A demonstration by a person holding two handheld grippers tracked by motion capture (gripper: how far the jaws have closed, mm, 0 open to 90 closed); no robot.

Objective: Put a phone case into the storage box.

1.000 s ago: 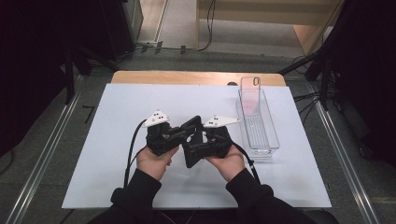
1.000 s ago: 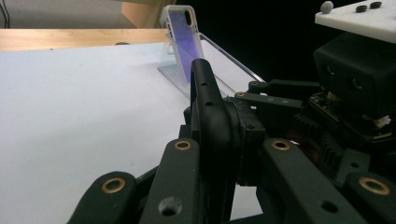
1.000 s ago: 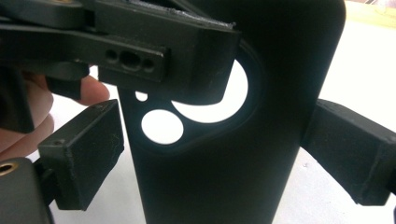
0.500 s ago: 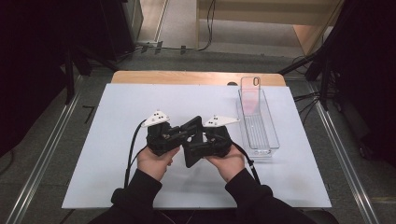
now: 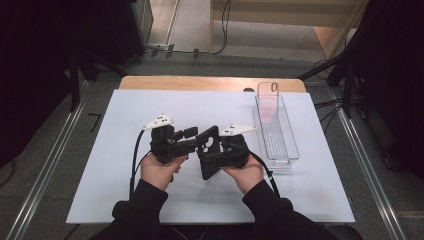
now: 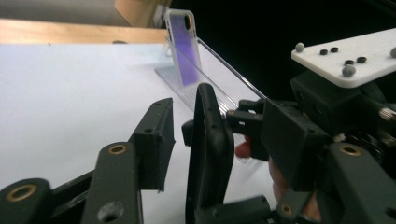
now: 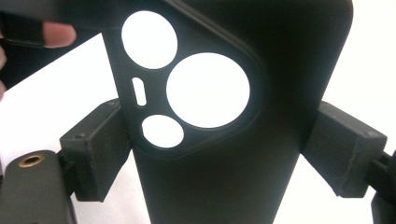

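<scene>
- High view puts your right hand-held gripper [image 5: 212,150] clamped on the black soft phone case with round camera cut-outs [image 5: 207,152], held above the white desk [image 5: 115,165] and well to the left of the clear plastic tray [image 5: 287,150].
- Right gripper view confirms the grip: both pads press the case's long edges just below the cut-outs, so keep that squeeze steady.
- Your left hand-held gripper [image 5: 192,135] is parted and holding nothing; in the left gripper view one pad [image 6: 156,140] stands just beside the case's edge [image 6: 208,149], not touching.
- If you mean to take the case over, I'd centre its edge between the left pads before closing, and release the right only once the left is firm.
- A translucent phone case [image 5: 272,97] stands upright at the tray's far end.
</scene>
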